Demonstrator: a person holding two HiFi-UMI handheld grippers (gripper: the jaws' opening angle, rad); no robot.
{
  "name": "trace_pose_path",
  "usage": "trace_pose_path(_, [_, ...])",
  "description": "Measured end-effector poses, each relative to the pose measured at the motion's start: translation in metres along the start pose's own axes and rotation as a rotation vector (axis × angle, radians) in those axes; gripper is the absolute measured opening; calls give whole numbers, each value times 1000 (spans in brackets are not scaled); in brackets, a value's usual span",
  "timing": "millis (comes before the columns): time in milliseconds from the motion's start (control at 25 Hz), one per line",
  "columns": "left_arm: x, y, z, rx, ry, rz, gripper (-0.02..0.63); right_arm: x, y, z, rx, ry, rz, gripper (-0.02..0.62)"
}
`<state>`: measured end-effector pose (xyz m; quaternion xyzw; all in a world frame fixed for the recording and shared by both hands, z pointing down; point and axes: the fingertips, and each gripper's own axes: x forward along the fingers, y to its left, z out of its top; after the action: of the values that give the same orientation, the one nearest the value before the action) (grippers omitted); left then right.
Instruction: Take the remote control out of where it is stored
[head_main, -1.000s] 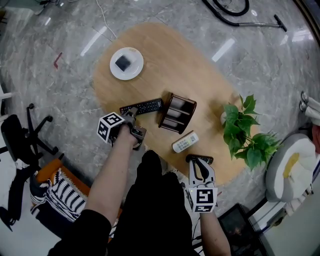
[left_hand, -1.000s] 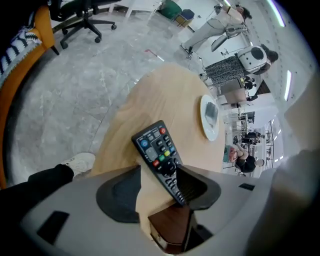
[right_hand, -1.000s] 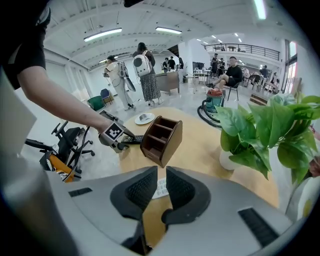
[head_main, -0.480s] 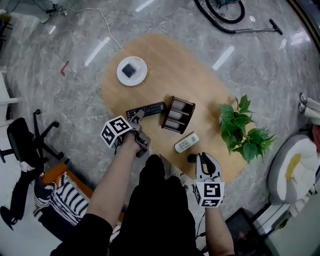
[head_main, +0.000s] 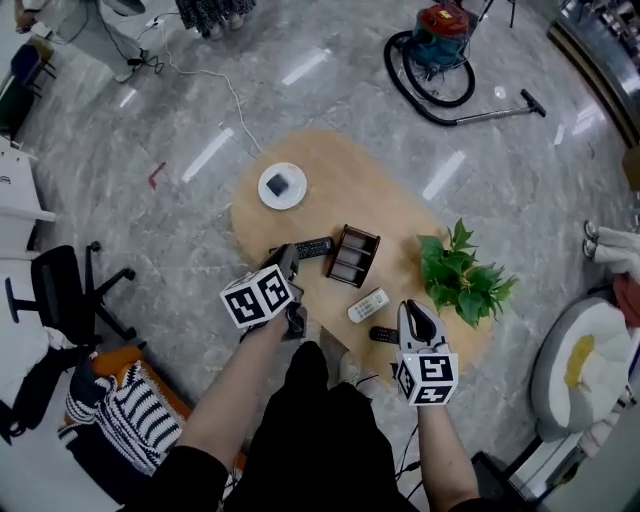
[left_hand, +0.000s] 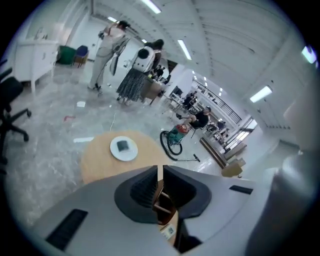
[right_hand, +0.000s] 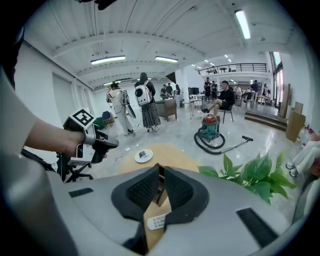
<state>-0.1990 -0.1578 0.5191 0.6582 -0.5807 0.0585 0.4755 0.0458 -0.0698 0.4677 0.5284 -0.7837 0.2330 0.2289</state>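
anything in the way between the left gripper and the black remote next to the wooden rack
Nothing visible. The left gripper hangs above the black remote, which lies open on the table beside the wooden rack. Its jaws have just been closing, with nothing between them.

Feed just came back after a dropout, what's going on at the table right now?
A person holds both tongs above the table, gripping nothing. The left tongs have just been closing, with nothing between them; the right tongs are shut and empty. One black remote lies beside the wooden holder, a white remote and a second black remote nearer the person.
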Motion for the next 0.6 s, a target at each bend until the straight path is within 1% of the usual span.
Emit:
trace_pose_path(80, [-26,-15,4,95,-42,-6,10,-16,1,13,-4,-24,9,40])
trace_pose_path(280, [-97,-73,16,362,-172,-63,8,-66,2,37,-52,-90,32,37])
trace_pose_path(360, [-127,-98,16,451,-219,-89,8,-87,4,44,-57,-120,46,37])
trace_pose_path(400, [-142,-110,17,480,-244,-103,8,-98,4,48,-56,-140,52,37])
trace_pose_path(520, [-183,-139,19,513,-317,-142,8,-130,0,59,-50,-207,60,37])
trace_pose_path(600, [-206,-155,20,554,-355,-164,8,-147,-3,63,-50,-236,65,37])
